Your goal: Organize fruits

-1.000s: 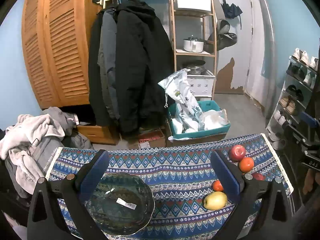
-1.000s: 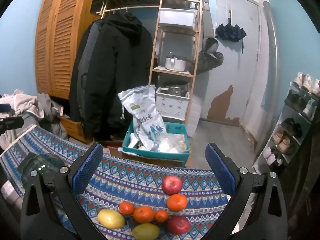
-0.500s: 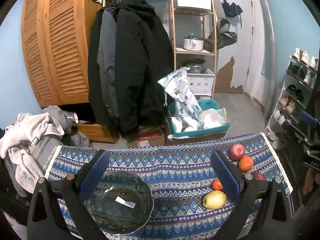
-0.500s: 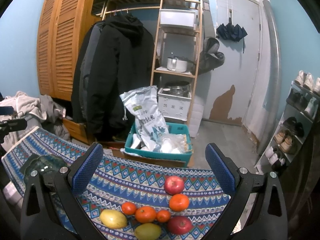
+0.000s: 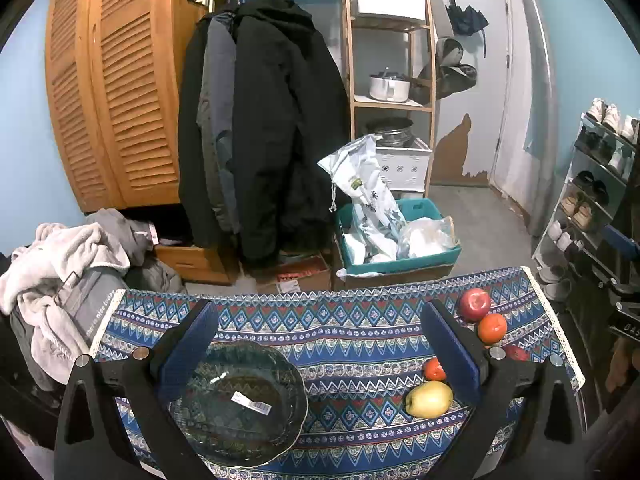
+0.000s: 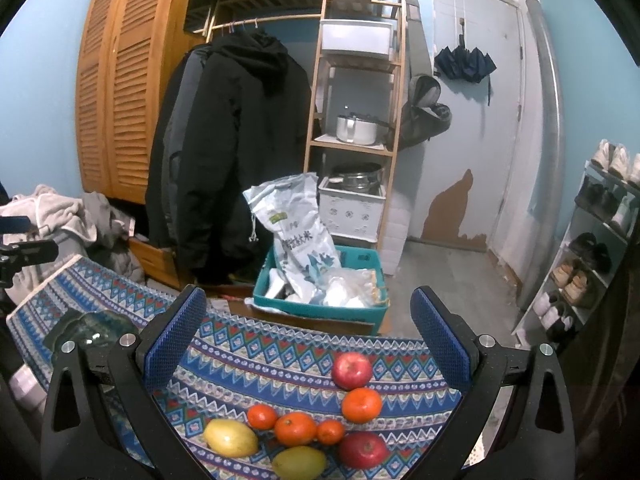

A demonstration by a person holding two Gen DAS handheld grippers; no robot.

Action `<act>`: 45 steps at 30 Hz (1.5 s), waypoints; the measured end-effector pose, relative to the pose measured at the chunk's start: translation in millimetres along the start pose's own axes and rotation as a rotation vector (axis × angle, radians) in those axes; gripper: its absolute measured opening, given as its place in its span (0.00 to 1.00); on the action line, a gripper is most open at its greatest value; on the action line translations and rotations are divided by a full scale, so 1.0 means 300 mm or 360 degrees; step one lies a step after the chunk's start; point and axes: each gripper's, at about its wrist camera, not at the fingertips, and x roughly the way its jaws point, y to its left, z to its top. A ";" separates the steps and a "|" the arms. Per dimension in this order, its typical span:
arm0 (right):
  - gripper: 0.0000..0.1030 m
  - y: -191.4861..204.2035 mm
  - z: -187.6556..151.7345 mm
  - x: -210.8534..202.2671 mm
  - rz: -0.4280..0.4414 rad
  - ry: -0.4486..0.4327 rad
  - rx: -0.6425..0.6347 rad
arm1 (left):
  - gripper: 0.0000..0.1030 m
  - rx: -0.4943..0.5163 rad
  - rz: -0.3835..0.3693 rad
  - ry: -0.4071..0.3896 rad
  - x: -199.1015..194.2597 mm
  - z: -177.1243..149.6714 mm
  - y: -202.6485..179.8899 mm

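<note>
A dark glass bowl (image 5: 240, 402) with a white sticker sits on the patterned tablecloth (image 5: 320, 328), under my open left gripper (image 5: 320, 350). At that cloth's right end lie a yellow apple (image 5: 429, 399), a red apple (image 5: 474, 304) and an orange (image 5: 491, 328). In the right wrist view my right gripper (image 6: 308, 340) stands open above a cluster of fruit: red apples (image 6: 351, 371), several oranges (image 6: 295, 428) and two yellow fruits (image 6: 230, 437). The bowl (image 6: 92, 330) shows at the far left there. Neither gripper holds anything.
Beyond the table stand a teal bin (image 5: 400, 240) with bags, hanging dark coats (image 5: 272, 128), a wooden shelf rack (image 5: 390, 80) and a louvred wardrobe (image 5: 116, 92). A clothes pile (image 5: 60, 264) lies left; a shoe rack (image 5: 592, 200) stands right.
Both views have shifted slightly, so the table and fruit sit a little lower in frame. The fruit and bowl have not moved and both grippers stay open.
</note>
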 end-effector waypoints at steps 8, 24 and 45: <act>0.97 -0.002 -0.010 0.011 -0.0003 0.0031 0.0004 | 0.99 0.0008 -0.0002 -0.0001 -0.002 0.001 -0.004; 0.97 -0.012 -0.013 0.006 -0.0016 0.0017 -0.0002 | 0.99 0.0018 -0.0002 -0.0006 -0.007 0.001 -0.010; 0.97 -0.009 -0.010 0.005 -0.0022 0.0024 -0.0008 | 0.99 0.0026 -0.0009 0.0007 -0.006 0.002 -0.012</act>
